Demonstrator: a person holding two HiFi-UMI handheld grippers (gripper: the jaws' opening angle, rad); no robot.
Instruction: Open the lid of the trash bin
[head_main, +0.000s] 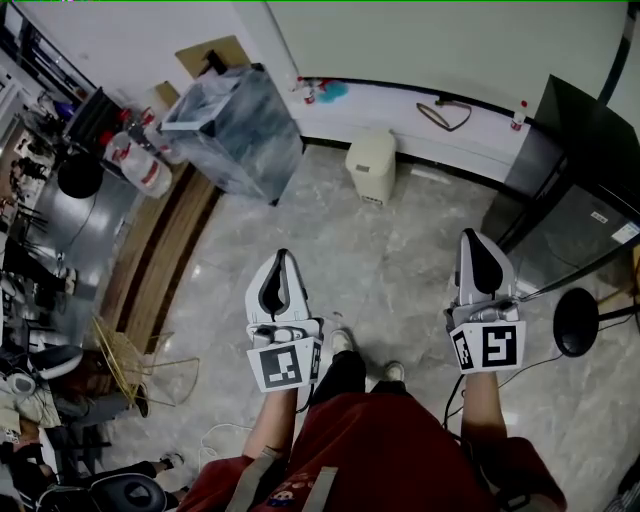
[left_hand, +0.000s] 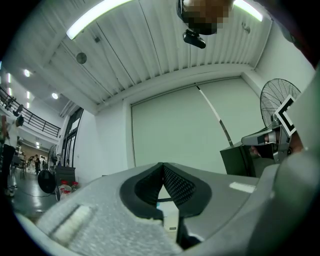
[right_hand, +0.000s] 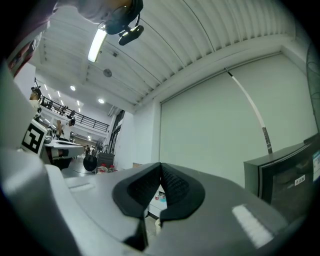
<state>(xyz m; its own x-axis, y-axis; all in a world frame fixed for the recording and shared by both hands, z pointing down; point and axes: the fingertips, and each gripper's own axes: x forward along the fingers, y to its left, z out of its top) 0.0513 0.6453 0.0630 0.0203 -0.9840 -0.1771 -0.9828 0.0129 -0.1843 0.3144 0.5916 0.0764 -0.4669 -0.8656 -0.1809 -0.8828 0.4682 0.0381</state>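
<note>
Cream trash bin (head_main: 371, 165) on floor (head_main: 400, 270), lid (head_main: 372, 140) down, insides hidden, front label (left_hand: 172, 228) too tiny to read. Left gripper (head_main: 283, 256), right gripper (head_main: 474, 236) both clenched, empty.

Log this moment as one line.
stage: before contact | left gripper: shut, empty | right gripper: shut, empty | bin: ahead, untouched | lid: down

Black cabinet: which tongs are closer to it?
Right. The right tongs sit just left of the black cabinet in the head view; the left tongs are much farther left, across the floor.
</note>
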